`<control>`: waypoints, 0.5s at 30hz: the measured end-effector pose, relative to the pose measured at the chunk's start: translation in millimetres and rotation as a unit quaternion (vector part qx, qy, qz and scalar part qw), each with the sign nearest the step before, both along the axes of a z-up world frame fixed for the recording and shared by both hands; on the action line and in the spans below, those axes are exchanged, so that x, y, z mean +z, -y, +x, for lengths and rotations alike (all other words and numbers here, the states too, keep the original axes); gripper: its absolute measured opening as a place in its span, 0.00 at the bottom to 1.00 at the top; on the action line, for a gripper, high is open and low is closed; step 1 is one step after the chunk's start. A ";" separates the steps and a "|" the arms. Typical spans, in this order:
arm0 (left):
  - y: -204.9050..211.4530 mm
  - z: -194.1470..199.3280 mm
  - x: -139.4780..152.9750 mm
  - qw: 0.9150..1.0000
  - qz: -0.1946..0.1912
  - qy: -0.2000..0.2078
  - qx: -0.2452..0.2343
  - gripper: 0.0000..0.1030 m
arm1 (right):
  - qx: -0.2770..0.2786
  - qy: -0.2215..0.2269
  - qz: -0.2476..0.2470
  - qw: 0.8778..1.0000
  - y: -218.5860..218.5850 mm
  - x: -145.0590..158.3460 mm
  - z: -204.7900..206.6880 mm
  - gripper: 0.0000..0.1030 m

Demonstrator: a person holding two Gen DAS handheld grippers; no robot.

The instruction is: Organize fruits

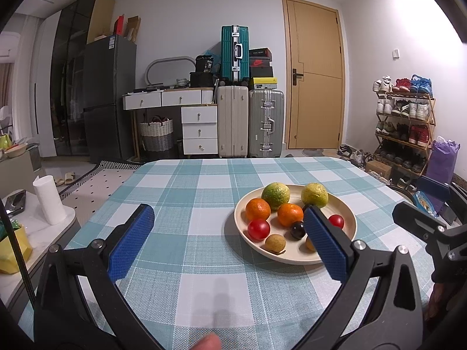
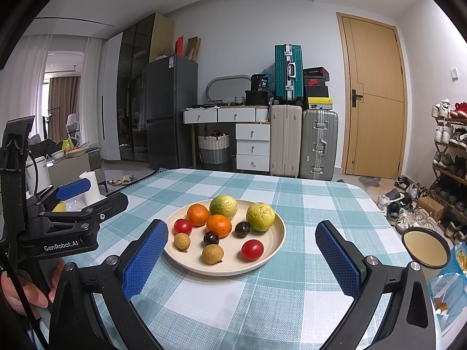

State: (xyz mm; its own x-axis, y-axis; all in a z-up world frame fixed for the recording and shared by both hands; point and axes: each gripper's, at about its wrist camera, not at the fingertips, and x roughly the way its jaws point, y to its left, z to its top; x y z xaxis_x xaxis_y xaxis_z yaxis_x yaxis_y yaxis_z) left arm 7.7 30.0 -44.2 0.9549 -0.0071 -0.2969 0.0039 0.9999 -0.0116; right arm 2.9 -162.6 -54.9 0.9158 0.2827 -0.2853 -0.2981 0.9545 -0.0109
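A cream plate [image 2: 274,233] [image 1: 350,224] sits on the checked tablecloth and holds several fruits: two green citrus [image 2: 260,216], two oranges [image 2: 219,225], two red tomatoes [image 2: 252,250], two dark plums [image 2: 242,229] and two tan longans [image 2: 212,254]. My left gripper [image 1: 227,224] is open and empty, hovering left of the plate; its right finger [image 1: 327,242] overlaps the plate's near side. My right gripper [image 2: 242,239] is open and empty, its blue fingers straddling the plate from the near side. The left gripper also shows in the right wrist view [image 2: 87,201].
A metal mug [image 2: 424,248] and a snack bag [image 2: 449,285] lie at the table's right edge. A paper roll [image 1: 48,199] stands on a side table to the left. Suitcases, drawers, a fridge and a shoe rack line the walls behind.
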 end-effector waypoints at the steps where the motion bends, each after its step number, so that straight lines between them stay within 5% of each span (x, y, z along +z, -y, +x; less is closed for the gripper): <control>1: 0.0 0.1 -0.1 1.000 0.000 0.000 0.000 0.99 | 0.000 0.000 0.000 1.000 -0.4 -0.1 0.3 1.00; 15: 0.1 -0.1 0.0 1.000 0.000 0.000 0.000 0.99 | 0.002 0.000 0.000 1.000 -1.1 -0.3 -0.2 1.00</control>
